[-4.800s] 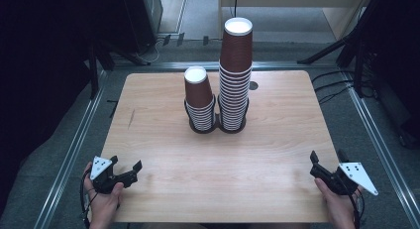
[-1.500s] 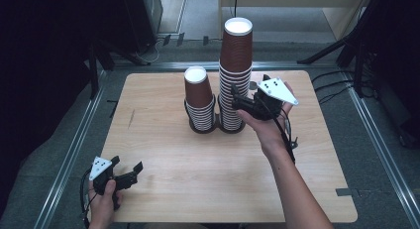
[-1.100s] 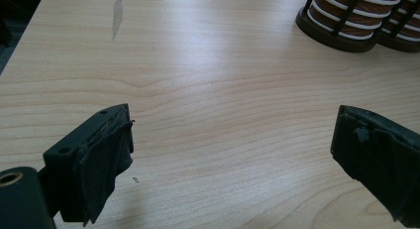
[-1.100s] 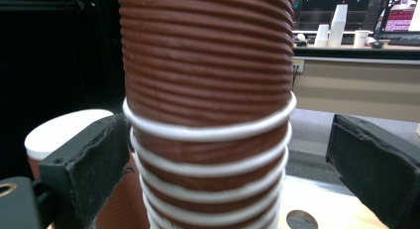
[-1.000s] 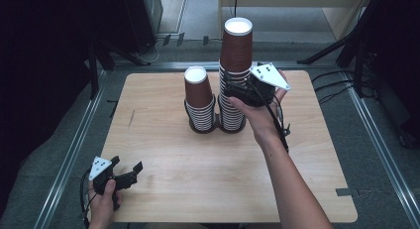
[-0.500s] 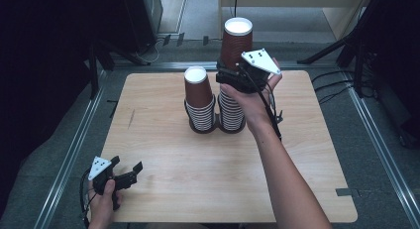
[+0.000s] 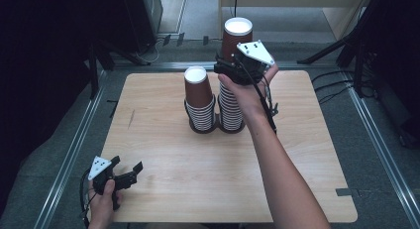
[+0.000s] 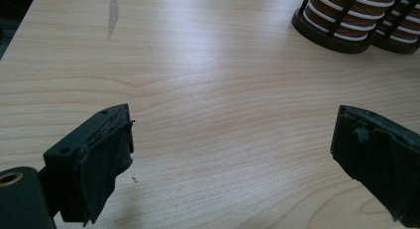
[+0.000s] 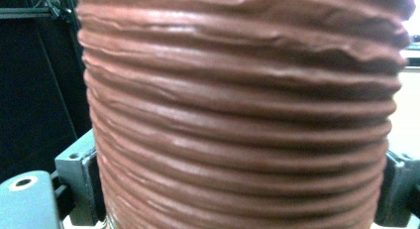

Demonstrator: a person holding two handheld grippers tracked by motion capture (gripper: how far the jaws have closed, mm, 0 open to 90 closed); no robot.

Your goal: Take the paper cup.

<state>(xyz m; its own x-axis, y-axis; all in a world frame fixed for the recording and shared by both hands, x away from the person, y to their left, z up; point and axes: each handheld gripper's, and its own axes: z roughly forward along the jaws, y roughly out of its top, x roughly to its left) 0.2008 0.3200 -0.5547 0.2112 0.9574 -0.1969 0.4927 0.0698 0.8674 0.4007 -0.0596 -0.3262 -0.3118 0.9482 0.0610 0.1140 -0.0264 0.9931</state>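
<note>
Brown ribbed cup close up, upright, wall running out of frame at top and bottom. Horizontal ridges stacked down its side, slightly uneven near the top. Right gripper: one black jaw just left of the cup's lower wall, the other just right of it, both hard against the wall; contact itself too close to judge. Grey gripper body at lower left of the cup. Dark background left of the cup; pale strip right of it.
</note>
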